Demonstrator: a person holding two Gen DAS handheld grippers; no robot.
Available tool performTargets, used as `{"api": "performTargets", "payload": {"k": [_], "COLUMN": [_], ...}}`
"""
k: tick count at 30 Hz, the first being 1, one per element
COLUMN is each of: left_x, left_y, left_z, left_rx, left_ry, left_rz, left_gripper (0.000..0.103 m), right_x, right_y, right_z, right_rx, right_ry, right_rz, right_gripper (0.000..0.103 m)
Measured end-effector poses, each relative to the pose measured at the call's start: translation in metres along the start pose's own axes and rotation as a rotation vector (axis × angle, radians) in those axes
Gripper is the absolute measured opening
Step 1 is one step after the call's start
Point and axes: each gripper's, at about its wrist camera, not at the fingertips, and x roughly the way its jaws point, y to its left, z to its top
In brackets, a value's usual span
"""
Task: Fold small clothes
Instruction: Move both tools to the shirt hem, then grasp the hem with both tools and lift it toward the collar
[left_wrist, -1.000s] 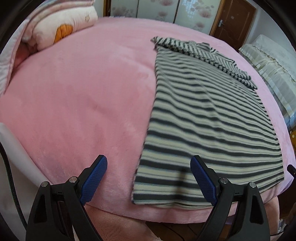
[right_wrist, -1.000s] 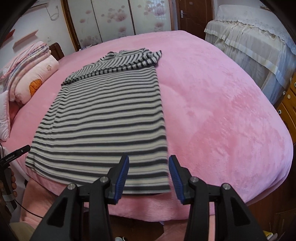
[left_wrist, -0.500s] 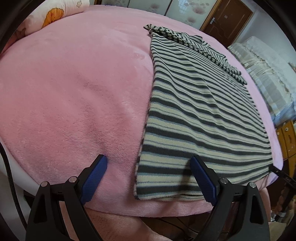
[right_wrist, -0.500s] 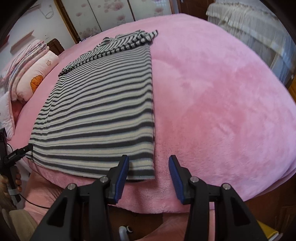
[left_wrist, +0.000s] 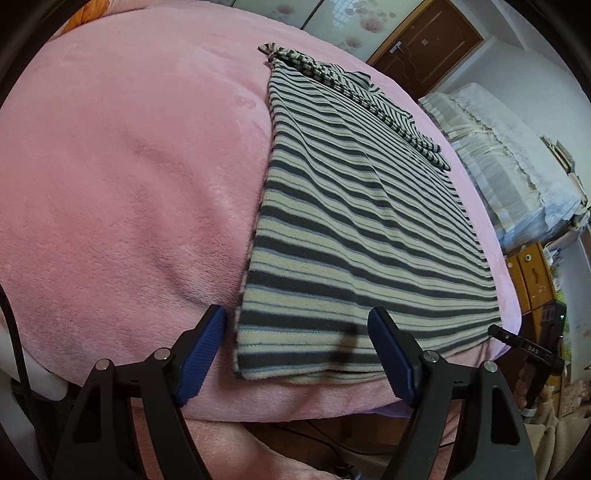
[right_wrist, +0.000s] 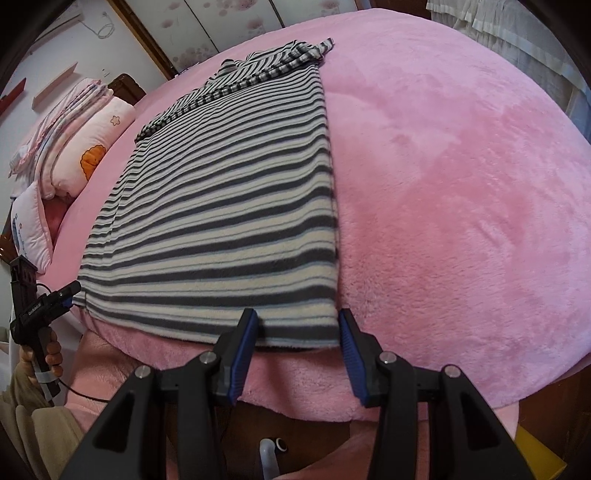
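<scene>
A grey-and-cream striped garment (left_wrist: 354, 221) lies flat on the pink bed, sleeves folded across its far end; it also shows in the right wrist view (right_wrist: 229, 206). My left gripper (left_wrist: 297, 350) is open, its blue fingers straddling the garment's near left hem corner, just above the cloth. My right gripper (right_wrist: 297, 343) is open, its fingers either side of the near right hem corner. Neither holds anything.
The pink plush bed (left_wrist: 129, 166) drops off just under both grippers. Pillows and folded bedding (right_wrist: 74, 147) sit at the far left. A second bed with white cover (left_wrist: 509, 162) and a wooden cabinet (left_wrist: 535, 277) stand to the right.
Both grippers have moved forward and down toward the garment's near hem; the corners now lie between the open fingers. The garment has not moved.
</scene>
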Motion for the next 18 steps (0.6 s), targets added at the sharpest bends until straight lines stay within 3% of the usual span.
{"api": "performTargets", "payload": {"k": [3,9,17,18], "left_x": [0.005,0.005,0.006,0.006], "left_y": [0.0,-0.005,-0.003,-0.004], "left_z": [-0.002,-0.005,-0.007,-0.007], "left_rx": [0.025,0.041,0.007,0.009], "left_ry": [0.02,0.03,0.051,0.052], "left_rz": [0.033,0.05,0.004,0.007], "left_gripper": [0.065,0.056,0.056,0.056], "right_x": [0.002,0.006,0.002,0.002], "right_y": [-0.001,0.0,-0.011,-0.012], "right_z": [0.0,-0.002,-0.003,-0.004], "right_rx": [0.01,0.019,0.103,0.113], "right_ry": [0.0,-0.005,-0.02,-0.022], "right_rz": [0.003,-0.002,0.067,0.072], "right_gripper": [0.045,0.04,0.04,0.033]}}
